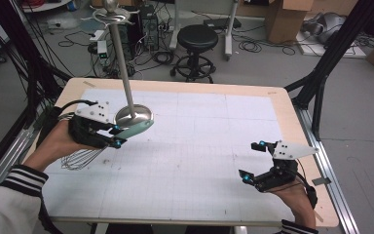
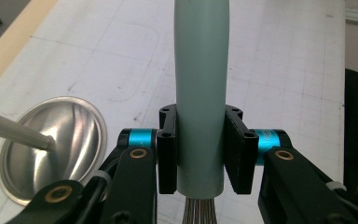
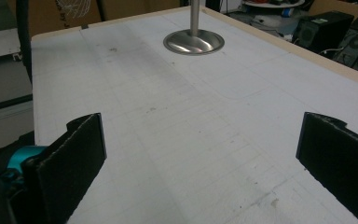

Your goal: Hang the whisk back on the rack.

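Sage-green whisk [image 2: 200,93] handle pinched in left gripper [image 2: 200,156] jaws, wires trailing toward the hand, lifted off the mat beside the steel stand [image 1: 134,115], probably for hanging; right gripper [image 1: 254,162] rests spread wide, empty.

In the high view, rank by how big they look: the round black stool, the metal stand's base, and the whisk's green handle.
1. Black stool, though it stands farther back.
2. Metal stand's base and whisk's green handle: too alike to rank; the handle is partly covered by the left gripper.
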Demonstrator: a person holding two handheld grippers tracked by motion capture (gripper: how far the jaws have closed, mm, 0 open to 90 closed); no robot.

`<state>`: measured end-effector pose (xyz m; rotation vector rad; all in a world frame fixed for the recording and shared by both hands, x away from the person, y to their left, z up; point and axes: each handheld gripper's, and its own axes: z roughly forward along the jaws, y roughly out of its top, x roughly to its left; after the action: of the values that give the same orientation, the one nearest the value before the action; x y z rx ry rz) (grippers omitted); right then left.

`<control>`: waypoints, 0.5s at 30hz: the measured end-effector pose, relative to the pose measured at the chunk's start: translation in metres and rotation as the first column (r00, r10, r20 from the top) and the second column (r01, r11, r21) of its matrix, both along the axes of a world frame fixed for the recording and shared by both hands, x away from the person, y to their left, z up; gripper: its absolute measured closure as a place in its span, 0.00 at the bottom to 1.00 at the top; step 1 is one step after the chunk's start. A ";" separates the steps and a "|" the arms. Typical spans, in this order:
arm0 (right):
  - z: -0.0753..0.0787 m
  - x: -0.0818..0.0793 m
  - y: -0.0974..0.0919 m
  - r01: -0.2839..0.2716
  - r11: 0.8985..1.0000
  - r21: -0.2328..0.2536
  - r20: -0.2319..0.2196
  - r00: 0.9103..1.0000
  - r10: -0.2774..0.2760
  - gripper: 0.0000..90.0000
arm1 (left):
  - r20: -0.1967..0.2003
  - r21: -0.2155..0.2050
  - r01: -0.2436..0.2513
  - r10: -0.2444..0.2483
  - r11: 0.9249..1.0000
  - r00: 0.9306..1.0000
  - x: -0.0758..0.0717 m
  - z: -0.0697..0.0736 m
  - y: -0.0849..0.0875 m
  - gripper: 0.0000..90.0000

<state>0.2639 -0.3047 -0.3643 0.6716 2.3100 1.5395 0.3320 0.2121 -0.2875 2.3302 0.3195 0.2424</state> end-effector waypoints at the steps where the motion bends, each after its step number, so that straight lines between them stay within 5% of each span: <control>1: 0.000 0.000 0.000 0.003 1.000 0.001 -0.001 1.000 -0.003 0.01 | -0.001 -0.005 -0.004 0.004 1.000 1.000 0.001 0.002 0.002 0.77; 15: 0.000 0.001 0.000 0.000 1.000 0.002 -0.003 1.000 0.000 0.01 | 0.041 -0.103 -0.104 0.109 0.989 0.993 0.006 0.034 0.046 0.77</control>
<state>0.2651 -0.3051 -0.3640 0.6747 2.3116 1.5419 0.3385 0.2577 -0.2531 2.2071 0.4238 0.3247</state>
